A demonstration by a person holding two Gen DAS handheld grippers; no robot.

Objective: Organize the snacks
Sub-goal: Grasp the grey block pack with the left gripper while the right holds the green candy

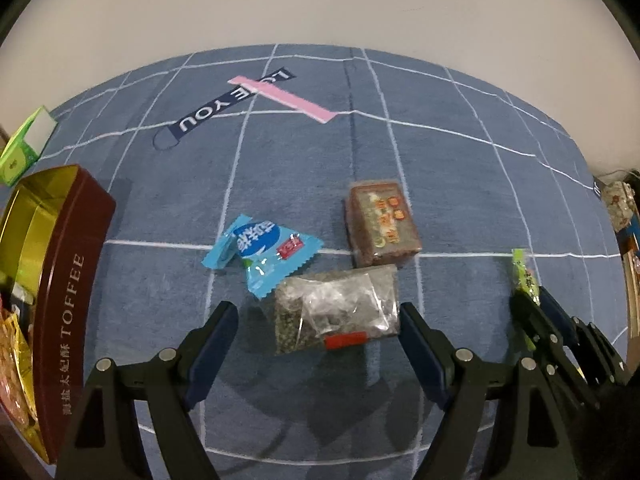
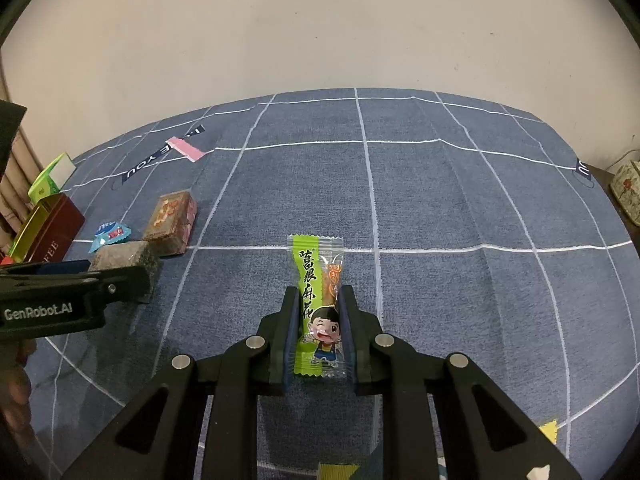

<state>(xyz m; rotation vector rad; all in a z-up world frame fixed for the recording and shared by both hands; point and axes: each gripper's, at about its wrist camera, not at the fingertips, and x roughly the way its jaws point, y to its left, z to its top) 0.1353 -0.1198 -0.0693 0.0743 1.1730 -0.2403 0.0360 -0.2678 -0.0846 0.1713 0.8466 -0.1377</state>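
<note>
My left gripper is open, its fingers on either side of a clear packet of dark green snacks on the blue cloth. A blue candy wrapper and a brown boxed snack lie just beyond it. My right gripper is shut on a green snack packet with a cartoon boy; it also shows in the left wrist view. A maroon toffee tin, open and holding several snacks, stands at the left.
A blue grid-patterned cloth covers the table. A green box stands behind the tin. A pink strip and a "LOVE YOU" label lie at the back. A floral box is at the right edge.
</note>
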